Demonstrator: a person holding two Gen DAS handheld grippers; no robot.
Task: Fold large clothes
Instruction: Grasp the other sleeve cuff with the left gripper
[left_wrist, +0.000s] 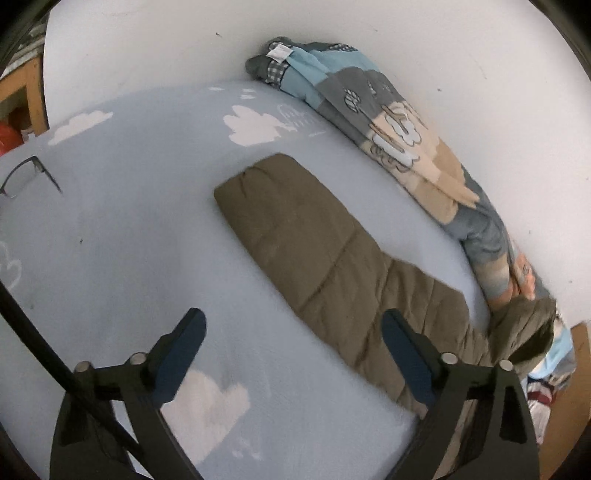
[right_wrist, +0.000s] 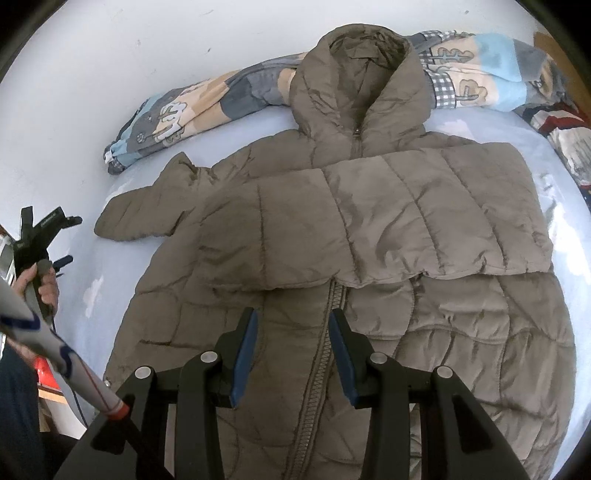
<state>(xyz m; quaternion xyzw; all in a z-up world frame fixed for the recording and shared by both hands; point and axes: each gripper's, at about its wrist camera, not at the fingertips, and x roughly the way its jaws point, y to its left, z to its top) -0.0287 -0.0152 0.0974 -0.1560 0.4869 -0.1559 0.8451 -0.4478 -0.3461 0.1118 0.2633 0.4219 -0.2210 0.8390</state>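
An olive-brown hooded puffer jacket (right_wrist: 369, 229) lies front up on a light blue bed. Its right sleeve (right_wrist: 424, 210) is folded across the chest. Its left sleeve (left_wrist: 314, 243) lies stretched out on the sheet. My right gripper (right_wrist: 291, 325) is open, hovering over the zipper (right_wrist: 317, 369) at the jacket's lower front, holding nothing. My left gripper (left_wrist: 291, 325) is open above the sheet, its right finger over the stretched sleeve's upper part, holding nothing. The left gripper also shows in the right wrist view (right_wrist: 62, 240) beside the sleeve's cuff.
A patchwork blanket (left_wrist: 399, 129) lies rolled along the white wall, also visible behind the hood (right_wrist: 207, 99). Glasses (left_wrist: 26, 177) lie on the cloud-print sheet (left_wrist: 129, 221) at far left. More bedding (right_wrist: 565, 136) sits at the right. A cable (left_wrist: 37, 343) crosses the lower left.
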